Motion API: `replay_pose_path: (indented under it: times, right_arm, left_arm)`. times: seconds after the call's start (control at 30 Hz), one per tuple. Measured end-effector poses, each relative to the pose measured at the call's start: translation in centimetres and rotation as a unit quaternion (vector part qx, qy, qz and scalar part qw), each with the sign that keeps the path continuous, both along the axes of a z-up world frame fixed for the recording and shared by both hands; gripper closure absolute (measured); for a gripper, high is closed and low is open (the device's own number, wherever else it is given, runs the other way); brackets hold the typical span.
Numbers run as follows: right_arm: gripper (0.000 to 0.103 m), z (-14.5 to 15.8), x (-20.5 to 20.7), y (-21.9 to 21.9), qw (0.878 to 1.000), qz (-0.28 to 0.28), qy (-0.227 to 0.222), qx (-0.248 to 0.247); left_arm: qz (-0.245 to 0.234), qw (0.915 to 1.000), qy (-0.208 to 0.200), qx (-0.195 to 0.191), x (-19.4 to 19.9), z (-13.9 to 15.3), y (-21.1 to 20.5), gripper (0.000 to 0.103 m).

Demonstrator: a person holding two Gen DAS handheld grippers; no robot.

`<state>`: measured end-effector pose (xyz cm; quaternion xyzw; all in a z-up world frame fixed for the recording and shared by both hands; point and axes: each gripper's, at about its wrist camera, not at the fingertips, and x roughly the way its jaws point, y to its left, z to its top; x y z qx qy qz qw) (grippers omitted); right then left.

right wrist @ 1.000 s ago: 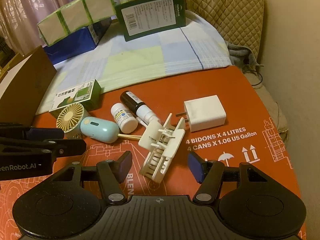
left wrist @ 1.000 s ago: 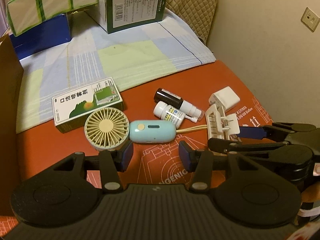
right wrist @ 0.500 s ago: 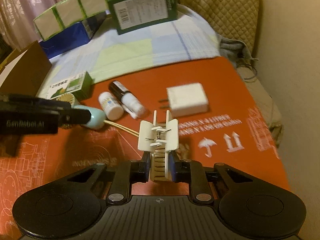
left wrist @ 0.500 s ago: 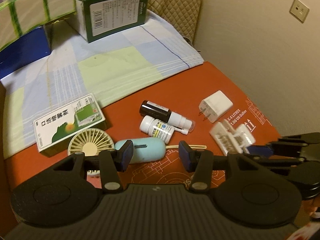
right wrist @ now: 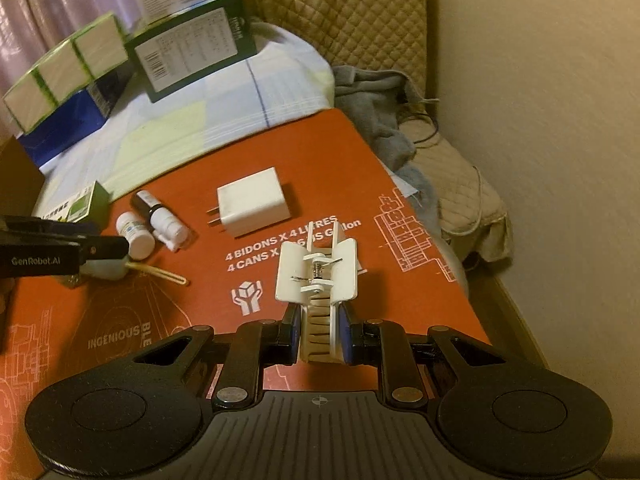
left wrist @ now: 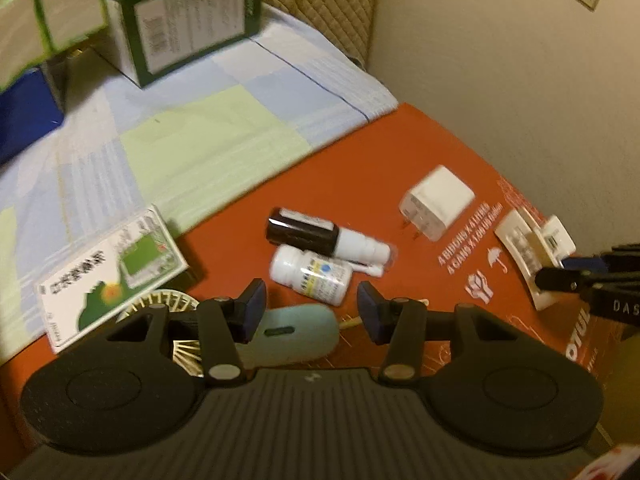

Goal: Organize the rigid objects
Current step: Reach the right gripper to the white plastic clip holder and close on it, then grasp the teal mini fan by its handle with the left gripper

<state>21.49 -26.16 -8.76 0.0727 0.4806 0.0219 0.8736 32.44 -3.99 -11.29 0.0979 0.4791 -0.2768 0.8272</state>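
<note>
My right gripper (right wrist: 319, 334) is shut on a white hair claw clip (right wrist: 320, 280) and holds it above the red cardboard (right wrist: 280, 168); the clip also shows in the left wrist view (left wrist: 532, 252). My left gripper (left wrist: 310, 312) is open, over the mint handle of a small hand fan (left wrist: 292, 338). A white pill bottle (left wrist: 310, 274), a dark spray bottle (left wrist: 320, 236), a white charger plug (left wrist: 438, 202) and a green-and-white medicine box (left wrist: 108, 276) lie on the cardboard.
A checked cloth (left wrist: 180, 128) covers the back, with a green box (left wrist: 188, 28), a blue box (right wrist: 64, 128) and green-edged packs (right wrist: 64, 76) on it. A wall (left wrist: 520, 80) is close on the right. A grey cloth (right wrist: 372, 108) lies beside a quilted cushion (right wrist: 348, 12).
My right gripper has shut on the claw clip, lifted it and carried it to the right. My left gripper has come down over the fan's handle, still open.
</note>
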Motion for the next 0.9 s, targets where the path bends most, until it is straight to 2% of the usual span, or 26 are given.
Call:
replay_pose_path:
  times: [0.13, 0.27, 0.57, 0.73, 0.9]
  right_arm:
    - [0.087, -0.1, -0.1, 0.1, 1.0, 0.003, 0.001, 0.002]
    - [0.087, -0.1, -0.1, 0.4, 1.0, 0.011, 0.001, 0.007]
    - [0.087, -0.3, -0.4, 3.2, 0.997, 0.07, 0.0, 0.026]
    - [0.087, -0.9, -0.2, 4.9, 0.995, 0.098, 0.002, 0.029]
    - [0.087, -1.1, -0.1, 5.5, 0.994, 0.108, -0.001, 0.027]
  left_arm:
    - [-0.015, 0.9994, 0.027, 0.014, -0.3, -0.7, 0.0, 0.062]
    - [-0.008, 0.9993, 0.037, 0.005, -1.7, -0.6, 1.2, 0.063]
    - [0.052, 0.9978, 0.042, 0.004, -4.8, -0.7, 6.2, 0.063]
    - [0.041, 0.9992, 0.0, -0.001, -5.7, 1.3, 7.3, 0.061]
    - [0.005, 0.9965, -0.075, 0.039, -4.7, 2.5, 8.1, 0.052]
